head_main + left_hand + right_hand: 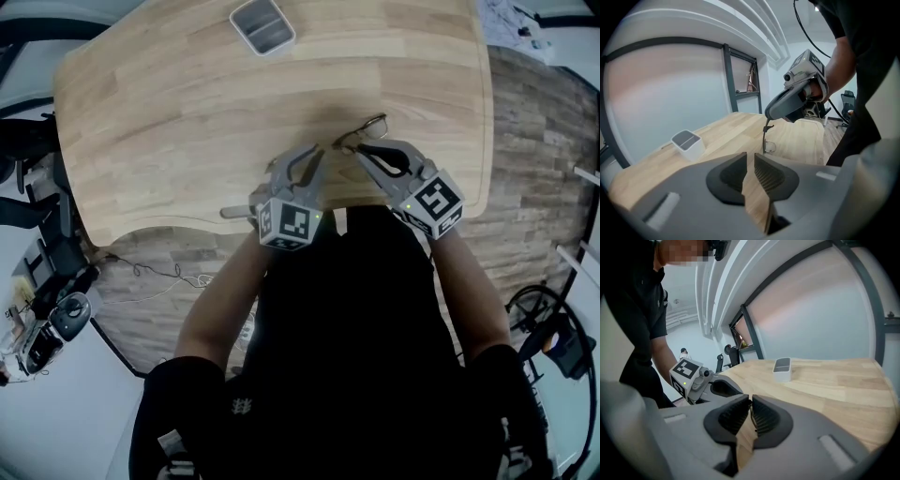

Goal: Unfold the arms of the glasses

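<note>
Thin black wire-framed glasses [767,139] hang over pale wooden desk [187,112], one arm pinched between right gripper [360,150] fingers. Left gripper [312,156] fingers slightly spread, empty. My plan: left pinches free arm tip lightly, swings outward slowly; right steady.

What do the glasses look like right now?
The glasses are thin, with a dark wire-like frame and clear lenses. They hang from the right gripper, whose jaws are pinched shut on a thin part of the frame. A slim dark bar runs down from that gripper to a lens below it. They are over the near edge of the wooden table; whether they touch it cannot be told. The left gripper is close by but not touching them.
</note>
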